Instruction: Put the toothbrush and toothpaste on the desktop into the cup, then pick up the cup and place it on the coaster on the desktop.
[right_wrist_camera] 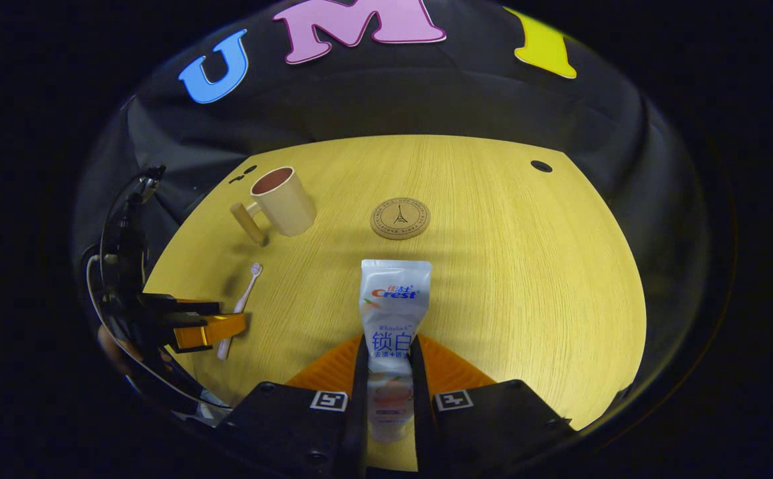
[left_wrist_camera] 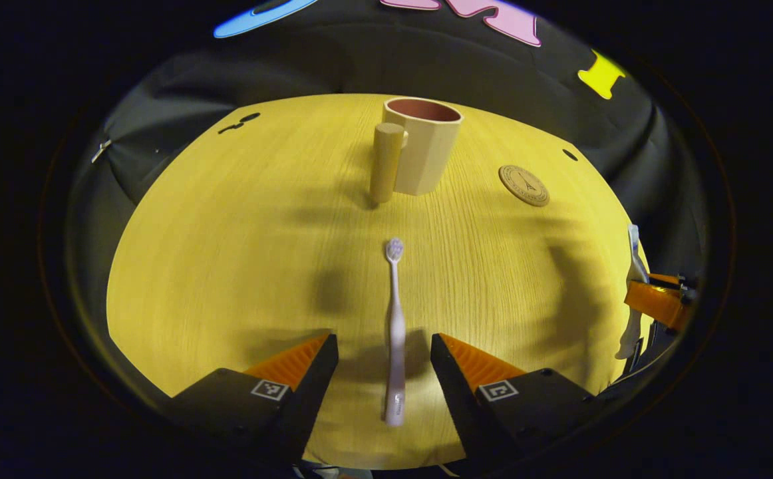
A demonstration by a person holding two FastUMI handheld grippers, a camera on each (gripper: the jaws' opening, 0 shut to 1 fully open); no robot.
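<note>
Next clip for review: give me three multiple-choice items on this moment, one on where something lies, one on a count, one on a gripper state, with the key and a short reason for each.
1. Where does the toothbrush lie?
A. Inside the cup
B. Flat on the table, between the open left gripper's fingers
C. On the coaster

2. How many things stand or lie on the coaster?
A. None
B. One
C. Two

3. What is the right gripper doing?
A. Open above the table
B. Shut on the cup's handle
C. Shut on the toothpaste

Key:
1 B: in the left gripper view the brush lies on the table, and the left gripper has its fingers apart on either side of it.
2 A: the coaster's top is bare; the cup stands apart from it.
3 C: in the right gripper view both fingers press on the toothpaste.
</note>
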